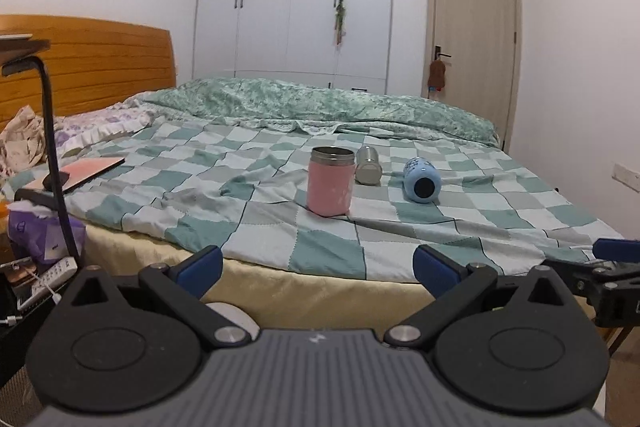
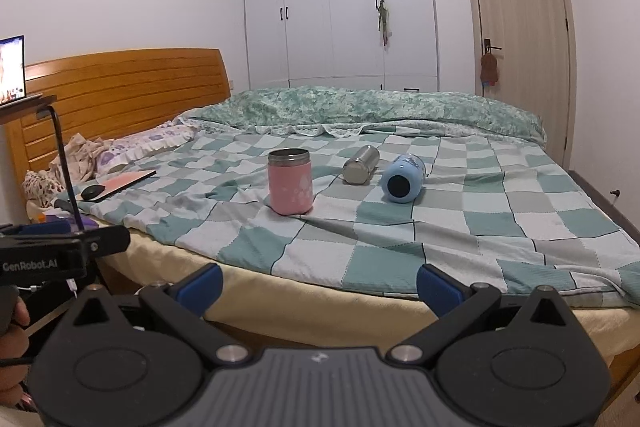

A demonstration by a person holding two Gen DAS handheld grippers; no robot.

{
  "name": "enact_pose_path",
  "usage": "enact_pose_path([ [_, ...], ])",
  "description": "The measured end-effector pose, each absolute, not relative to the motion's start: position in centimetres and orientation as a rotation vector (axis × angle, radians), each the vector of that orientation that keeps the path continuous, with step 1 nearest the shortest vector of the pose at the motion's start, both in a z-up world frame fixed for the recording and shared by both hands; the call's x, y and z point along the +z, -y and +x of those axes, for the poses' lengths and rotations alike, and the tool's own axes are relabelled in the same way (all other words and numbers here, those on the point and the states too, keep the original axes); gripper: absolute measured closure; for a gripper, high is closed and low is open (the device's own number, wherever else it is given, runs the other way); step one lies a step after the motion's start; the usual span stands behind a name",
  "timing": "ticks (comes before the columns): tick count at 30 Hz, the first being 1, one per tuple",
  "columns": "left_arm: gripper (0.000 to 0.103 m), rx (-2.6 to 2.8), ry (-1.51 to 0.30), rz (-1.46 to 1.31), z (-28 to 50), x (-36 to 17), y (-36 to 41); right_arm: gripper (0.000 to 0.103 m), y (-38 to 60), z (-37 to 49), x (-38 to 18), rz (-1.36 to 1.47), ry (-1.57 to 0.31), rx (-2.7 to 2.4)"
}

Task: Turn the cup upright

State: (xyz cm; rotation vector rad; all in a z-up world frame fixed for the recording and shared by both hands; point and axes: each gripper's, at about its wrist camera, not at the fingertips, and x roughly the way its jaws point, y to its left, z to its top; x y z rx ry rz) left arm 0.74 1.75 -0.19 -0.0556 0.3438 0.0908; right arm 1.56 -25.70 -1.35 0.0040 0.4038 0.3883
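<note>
Checked teal-and-white fabric covers the bed (image 1: pixel 440 251), and three vessels rest on it well ahead of both grippers. The pink cup (image 1: pixel 331 181) stands upright with its steel rim uppermost. The steel cup (image 1: pixel 369 165) lies on its side just behind and to the right of the pink cup, its long axis running away from the cameras with one round end facing them. The blue cup (image 1: pixel 421 179) also lies on its side, further right and near the steel cup, its long axis likewise pointing roughly away, with the dark circular end toward the viewer; which end that is cannot be determined. The left gripper (image 1: pixel 318 265) is released, its blue fingers spread wide with nothing between them, and it is held short of the bed edge. The right gripper (image 2: pixel 319 285) is in the same condition: spread wide, empty, and short of the mattress. In the right wrist view the blue cup (image 2: pixel 402 178) lies ahead and slightly right of centre, while the pink cup (image 2: pixel 290 182) sits slightly left. The right gripper therefore appears the nearer to both fallen cups. Judged from this layout, no flip has begun; a grasp across the cylinder, square to its long axis, seems required.
</note>
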Motion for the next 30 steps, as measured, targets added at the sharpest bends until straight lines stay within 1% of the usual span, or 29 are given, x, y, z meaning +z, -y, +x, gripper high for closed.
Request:
enact_pose_path([
  [20,0.000,0.065,-0.305,-0.010,0.3,-0.2,-0.8,0.000,25.9,1.4,-1.0,0.009,-0.378,0.408],
  [30,0.000,0.059,-0.268,0.007,0.2,0.8,-1.3,0.000,25.9,1.4,-0.7,0.027,-0.384,0.423],
])
